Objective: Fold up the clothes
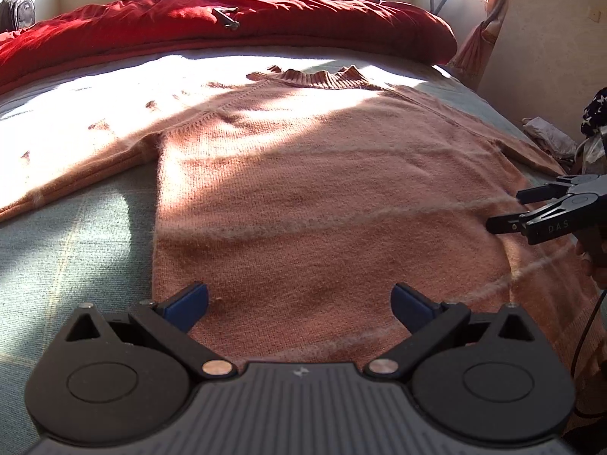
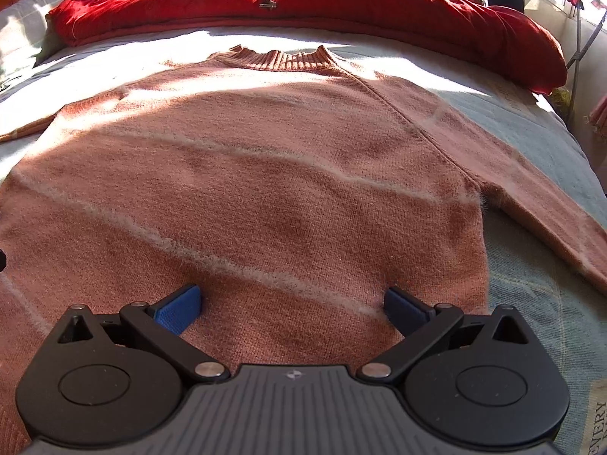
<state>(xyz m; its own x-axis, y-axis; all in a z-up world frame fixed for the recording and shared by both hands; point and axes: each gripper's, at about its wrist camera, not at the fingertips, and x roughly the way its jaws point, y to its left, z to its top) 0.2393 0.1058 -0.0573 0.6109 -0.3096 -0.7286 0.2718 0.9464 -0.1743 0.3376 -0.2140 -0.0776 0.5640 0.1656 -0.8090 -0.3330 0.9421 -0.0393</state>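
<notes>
Across the frame centre, pink sweater (image 1: pixel 311 174) lies flat on the bed (image 1: pixel 76 235), collar toward the red duvet (image 1: pixel 235 26) at top. Left tool (image 1: pixel 299 303) spread wide over its lower part, gripping nothing. Right tool (image 2: pixel 292 303) likewise spread, empty, above the hem w/ pale stripes.

The right gripper (image 2: pixel 292 307) hangs spread wide above the flat pink sweater (image 2: pixel 265 174).
</notes>
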